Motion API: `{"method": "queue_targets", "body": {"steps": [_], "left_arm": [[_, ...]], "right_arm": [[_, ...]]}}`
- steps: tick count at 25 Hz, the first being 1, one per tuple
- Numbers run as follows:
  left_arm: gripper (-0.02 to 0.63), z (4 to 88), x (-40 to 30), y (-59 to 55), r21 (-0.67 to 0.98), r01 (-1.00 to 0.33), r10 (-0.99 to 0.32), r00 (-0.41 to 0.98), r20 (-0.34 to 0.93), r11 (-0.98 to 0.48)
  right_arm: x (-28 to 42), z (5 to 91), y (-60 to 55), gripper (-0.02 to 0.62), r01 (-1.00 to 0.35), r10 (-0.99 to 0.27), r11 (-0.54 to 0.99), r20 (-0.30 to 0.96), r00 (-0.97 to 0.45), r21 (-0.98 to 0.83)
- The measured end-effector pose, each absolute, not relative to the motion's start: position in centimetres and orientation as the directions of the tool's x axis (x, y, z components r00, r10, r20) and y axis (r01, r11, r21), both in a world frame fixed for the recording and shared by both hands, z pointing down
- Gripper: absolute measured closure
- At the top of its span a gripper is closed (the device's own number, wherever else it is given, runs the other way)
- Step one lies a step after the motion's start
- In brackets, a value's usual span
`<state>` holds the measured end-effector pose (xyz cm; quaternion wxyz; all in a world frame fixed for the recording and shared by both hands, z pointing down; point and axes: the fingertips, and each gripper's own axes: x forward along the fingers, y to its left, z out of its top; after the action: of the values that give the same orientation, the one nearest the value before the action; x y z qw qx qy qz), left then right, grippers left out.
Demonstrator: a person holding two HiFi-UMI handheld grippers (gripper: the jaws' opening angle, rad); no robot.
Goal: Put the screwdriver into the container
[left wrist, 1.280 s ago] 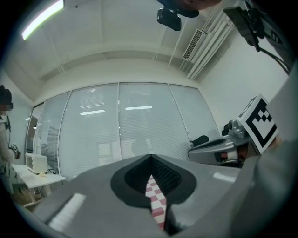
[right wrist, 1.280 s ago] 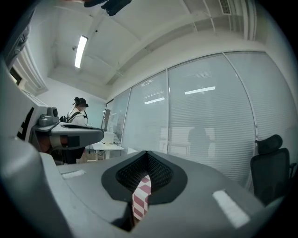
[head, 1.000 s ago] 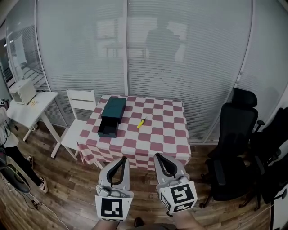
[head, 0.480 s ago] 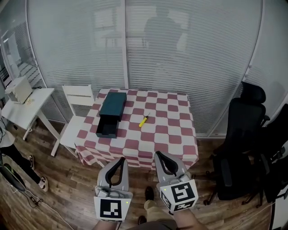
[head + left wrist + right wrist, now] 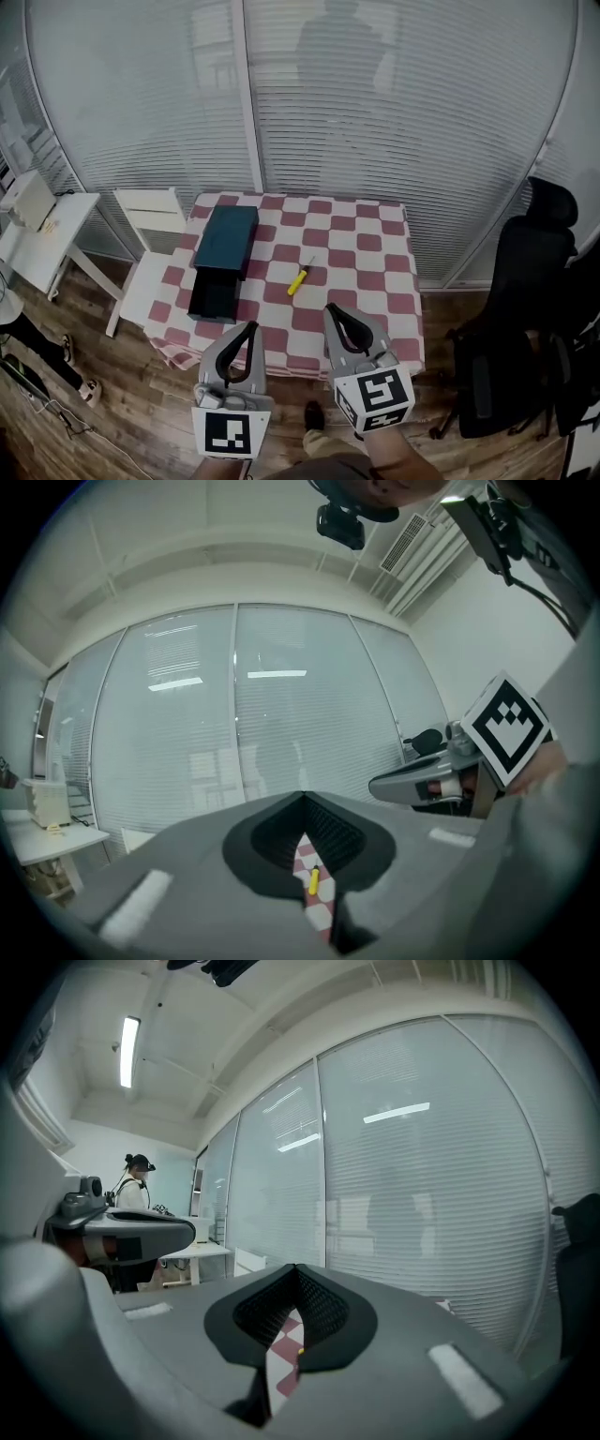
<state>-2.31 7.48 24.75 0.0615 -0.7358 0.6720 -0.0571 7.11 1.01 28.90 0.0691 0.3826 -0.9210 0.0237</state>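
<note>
A yellow-handled screwdriver (image 5: 298,278) lies on the red-and-white checked table (image 5: 361,281), right of a dark teal container (image 5: 218,262) whose drawer is pulled out toward me. Both grippers hang side by side over the table's near edge, well short of the screwdriver. My left gripper (image 5: 249,327) is shut with nothing in it, and my right gripper (image 5: 328,310) is shut and empty too. The left gripper view shows the screwdriver (image 5: 313,881) through the slit between its jaws. In the right gripper view only a speck of yellow screwdriver (image 5: 300,1351) and checked cloth show.
A white chair (image 5: 145,258) stands at the table's left side and a white side table (image 5: 42,239) lies further left. A black office chair (image 5: 525,309) is at the right. Glass walls with blinds close off the back. The floor is wood.
Both grippers have moved forward toward the table and now reach over its near edge. The table, container and screwdriver appear closer and lower in the head view.
</note>
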Motion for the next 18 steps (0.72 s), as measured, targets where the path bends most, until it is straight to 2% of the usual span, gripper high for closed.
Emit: {"method": "queue_targets", "body": {"steps": [8, 18], "left_arm": [[0.606, 23.2, -3.2, 0.6, -0.196, -0.978, -0.996, 0.079, -0.030, -0.071], [0.606, 22.0, -5.1, -3.3, -0.206, -0.976, -0.994, 0.091, -0.062, -0.077]], "right_arm": [[5.4, 27.5, -6.1, 0.571, -0.687, -0.684, 0.727, 0.111, -0.721, 0.019], [3.8, 26.7, -9.8, 0.571, -0.703, -0.702, 0.711, 0.097, -0.706, 0.028]]}}
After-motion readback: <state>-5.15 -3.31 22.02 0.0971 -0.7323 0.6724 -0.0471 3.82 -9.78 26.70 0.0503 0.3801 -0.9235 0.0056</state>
